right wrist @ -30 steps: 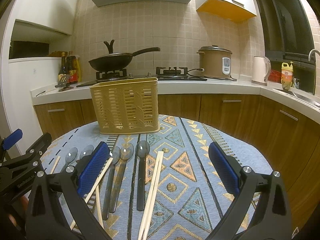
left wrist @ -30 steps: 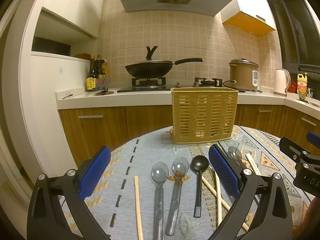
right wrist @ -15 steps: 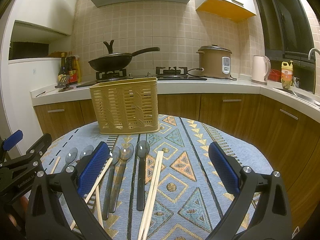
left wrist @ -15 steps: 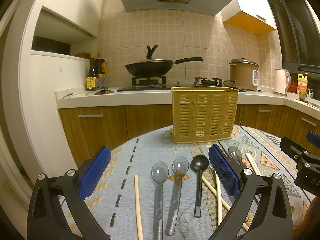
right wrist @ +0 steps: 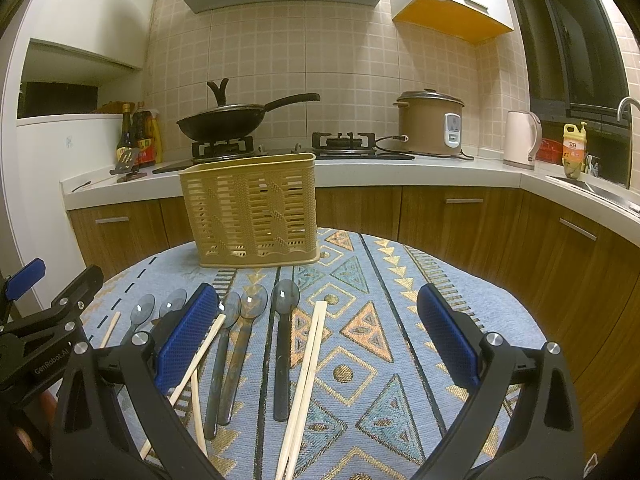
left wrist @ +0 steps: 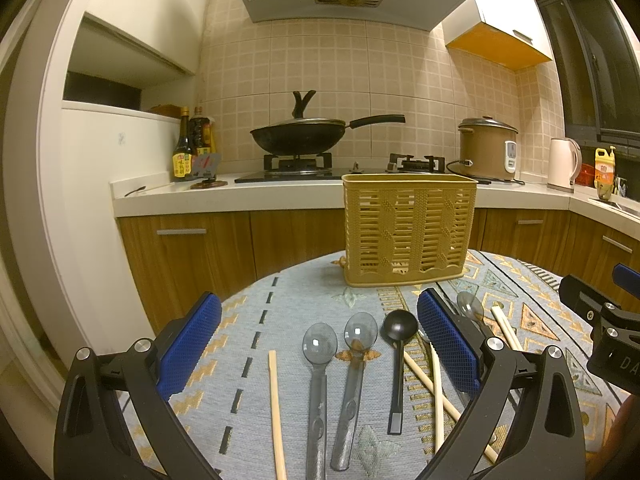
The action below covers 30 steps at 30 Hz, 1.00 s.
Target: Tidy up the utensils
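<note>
A tan slotted utensil basket (left wrist: 410, 230) stands upright at the far side of the round table; it also shows in the right wrist view (right wrist: 252, 210). Several grey plastic spoons (left wrist: 318, 384), a black spoon (left wrist: 398, 360) and wooden chopsticks (left wrist: 276, 412) lie on the patterned cloth in front of it. In the right wrist view more spoons (right wrist: 240, 344) and a chopstick pair (right wrist: 306, 376) lie side by side. My left gripper (left wrist: 318, 346) is open above the spoons. My right gripper (right wrist: 318, 338) is open above the chopstick pair. Both are empty.
The table's edge (left wrist: 248, 292) curves close to wooden cabinets (left wrist: 200, 256). Behind is a counter with a wok (left wrist: 298, 136) on the stove, a rice cooker (left wrist: 486, 150), a kettle (left wrist: 562, 164) and bottles (left wrist: 186, 152). The right gripper's body (left wrist: 600, 328) shows at right.
</note>
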Each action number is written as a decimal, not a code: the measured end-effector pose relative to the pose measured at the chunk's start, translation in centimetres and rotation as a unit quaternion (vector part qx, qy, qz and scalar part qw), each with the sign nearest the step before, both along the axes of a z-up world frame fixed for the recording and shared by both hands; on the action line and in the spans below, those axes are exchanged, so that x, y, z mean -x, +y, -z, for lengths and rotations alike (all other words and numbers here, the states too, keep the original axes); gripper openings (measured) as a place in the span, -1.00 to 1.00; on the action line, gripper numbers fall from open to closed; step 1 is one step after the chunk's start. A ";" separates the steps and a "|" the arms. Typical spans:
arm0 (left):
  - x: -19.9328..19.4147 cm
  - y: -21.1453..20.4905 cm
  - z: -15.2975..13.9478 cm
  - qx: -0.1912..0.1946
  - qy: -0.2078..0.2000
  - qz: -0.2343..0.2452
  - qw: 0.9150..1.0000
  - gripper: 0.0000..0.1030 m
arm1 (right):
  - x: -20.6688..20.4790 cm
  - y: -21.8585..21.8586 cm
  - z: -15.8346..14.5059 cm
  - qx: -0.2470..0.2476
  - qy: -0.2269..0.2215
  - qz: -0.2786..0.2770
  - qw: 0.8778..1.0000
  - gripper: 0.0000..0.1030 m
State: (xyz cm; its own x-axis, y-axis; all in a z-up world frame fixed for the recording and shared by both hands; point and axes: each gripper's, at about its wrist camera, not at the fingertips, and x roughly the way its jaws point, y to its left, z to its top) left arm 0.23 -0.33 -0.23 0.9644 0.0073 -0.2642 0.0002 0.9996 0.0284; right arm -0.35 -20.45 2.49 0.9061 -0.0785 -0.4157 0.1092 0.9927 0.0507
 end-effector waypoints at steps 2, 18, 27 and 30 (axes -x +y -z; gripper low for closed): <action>0.0 0.0 0.0 0.000 0.000 0.000 1.000 0.85 | 0.0 0.0 0.0 0.001 0.000 0.000 1.000 0.85; -0.6 0.0 0.3 0.015 0.031 0.006 0.999 0.85 | -0.4 0.7 0.4 0.026 0.014 0.029 0.999 0.85; -3.7 4.1 1.1 0.085 0.132 0.031 0.987 0.82 | -1.3 1.2 0.8 0.028 0.056 0.006 0.998 0.85; -6.1 6.3 1.6 0.101 0.204 0.053 0.972 0.70 | -1.7 0.5 0.8 0.003 0.070 -0.002 0.998 0.85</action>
